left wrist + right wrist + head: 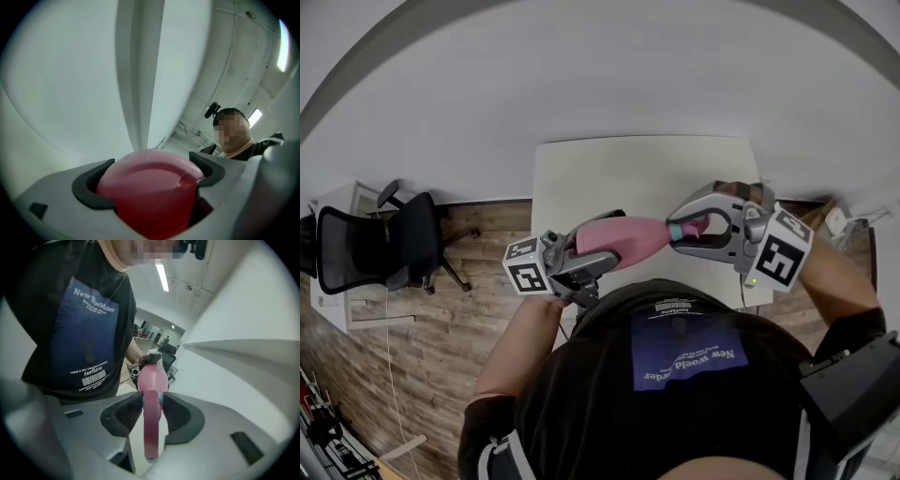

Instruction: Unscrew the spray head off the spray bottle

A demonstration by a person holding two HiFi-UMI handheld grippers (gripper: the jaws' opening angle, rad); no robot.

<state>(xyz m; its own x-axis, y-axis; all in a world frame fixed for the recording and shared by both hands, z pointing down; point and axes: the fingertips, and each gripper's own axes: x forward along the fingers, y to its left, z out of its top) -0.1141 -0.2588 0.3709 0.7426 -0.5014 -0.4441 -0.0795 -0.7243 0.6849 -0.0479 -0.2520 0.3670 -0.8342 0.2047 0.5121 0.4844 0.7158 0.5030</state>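
Head view first: a pink plastic spray bottle (628, 237) is held lying sideways in mid-air, just in front of the person's chest and over the near edge of a white table (609, 169), nothing touching the tabletop. Its fat end is gripped by the left gripper (598, 246), and the neck end with the teal collar (675, 231) and pink spray head (694, 225) is taken by the right gripper (677, 233). In the left gripper view the rounded base of the bottle (150, 187) is seen wedged between both dark pads (91, 187), jaws spread fairly wide and clamped on it. In the right gripper view the jaws are partly closed, pinched on the neck at the collar, with the head's long pink part (151, 432) running back between them. So it's judged to be mid-unscrew: body anchored, head end being twisted. Next, the right grip probably has to be loosened, rolled back, re-clamped and turned again, with the bottle kept steady by the left, until the head comes free.
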